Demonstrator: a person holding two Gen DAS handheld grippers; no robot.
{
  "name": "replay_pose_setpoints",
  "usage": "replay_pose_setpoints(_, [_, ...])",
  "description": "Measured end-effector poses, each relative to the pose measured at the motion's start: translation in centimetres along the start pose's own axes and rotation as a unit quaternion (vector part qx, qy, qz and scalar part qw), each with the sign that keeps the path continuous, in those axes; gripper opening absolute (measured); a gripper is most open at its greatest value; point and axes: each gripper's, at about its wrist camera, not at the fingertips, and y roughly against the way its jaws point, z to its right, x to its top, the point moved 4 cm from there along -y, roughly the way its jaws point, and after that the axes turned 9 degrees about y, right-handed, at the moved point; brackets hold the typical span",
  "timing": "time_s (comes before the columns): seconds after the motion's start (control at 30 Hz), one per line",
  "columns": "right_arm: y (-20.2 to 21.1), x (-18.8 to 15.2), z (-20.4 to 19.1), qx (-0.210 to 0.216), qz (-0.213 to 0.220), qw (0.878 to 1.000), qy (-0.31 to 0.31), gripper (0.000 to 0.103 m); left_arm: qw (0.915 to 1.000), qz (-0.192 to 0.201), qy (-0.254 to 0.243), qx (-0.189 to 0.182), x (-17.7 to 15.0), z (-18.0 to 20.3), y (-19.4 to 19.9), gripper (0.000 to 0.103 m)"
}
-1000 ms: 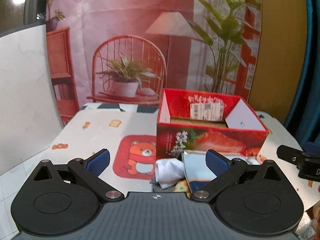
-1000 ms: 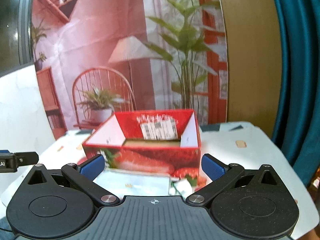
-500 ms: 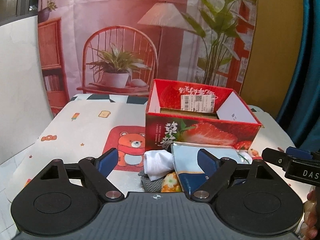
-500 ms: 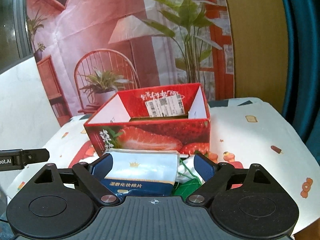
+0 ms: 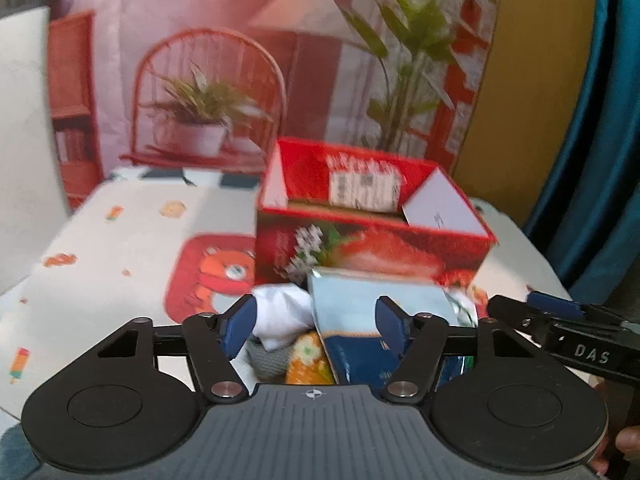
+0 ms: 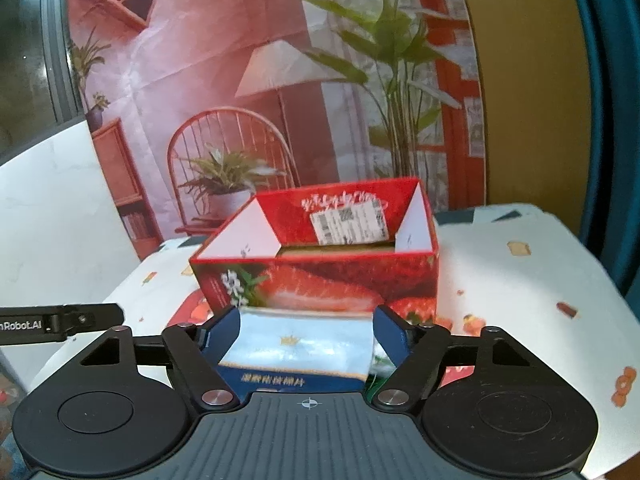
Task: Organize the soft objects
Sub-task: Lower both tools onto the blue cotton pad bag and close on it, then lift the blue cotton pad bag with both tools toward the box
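A: Left wrist view first. State of the left gripper (image 5: 314, 322)?

B: Jaws closing, nothing clamped. Between them, a crumpled white cloth (image 5: 284, 318) close to the left pad, and the near end of a pale blue packet (image 5: 352, 308) running behind the right pad. Below the cloth, a grey knitted piece (image 5: 268, 356) and something orange (image 5: 308, 360). Beyond the fingertips, the open red box (image 5: 372, 236). Right gripper (image 5: 560, 330) off to the right side.

A: Handling?

B: Probably light and limp, that cloth. Best pinched at the bunched middle; likely to sag and drag its neighbours otherwise.

A: Right wrist view?

B: Right gripper (image 6: 306, 332) closing too, with the packet (image 6: 300, 346) squarely between the jaws, pads right at its two side edges. No squeeze visible in the wrapper. Red box (image 6: 320, 264) straight ahead, just past the packet's far edge. Left gripper (image 6: 60, 324) out to the left.

A: And the packet?

B: Glossy film, so likely slippery; soft filling, so some give. Better held across the width, mid-length, gently enough not to buckle it.
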Motion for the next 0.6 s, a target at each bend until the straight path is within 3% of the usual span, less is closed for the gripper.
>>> replay_pose_setpoints(0.07, [-1.0, -0.9, 0.4, 0.004, -0.015, 1.000, -0.008, 0.062, 0.9995, -0.029, -0.001, -0.007, -0.4, 0.1, -2.0, 0.047])
replay_pose_setpoints(0.13, [-2.0, -1.6, 1.0, 0.011, -0.028, 0.999, -0.019, 0.059, 0.9985, -0.053, 0.000, -0.013, -0.7, 0.0, -3.7, 0.042])
replay_pose_setpoints(0.3, [-4.2, -3.8, 1.4, 0.016, -0.052, 0.998, -0.022, 0.058, 0.9937, -0.092, 0.018, -0.061, -2.5, -0.1, -6.8, 0.042])
replay_pose_setpoints(0.43, [-5.9, -5.4, 1.3, 0.031, -0.080, 0.996, -0.034, 0.058, 0.9906, -0.119, 0.022, -0.064, -4.1, -0.4, -8.4, 0.043])
replay_pose_setpoints(0.6, [-7.4, -6.3, 1.2, 0.044, -0.094, 0.994, -0.044, 0.059, 0.9882, -0.124, 0.042, -0.079, -4.7, -1.2, -9.0, 0.044])
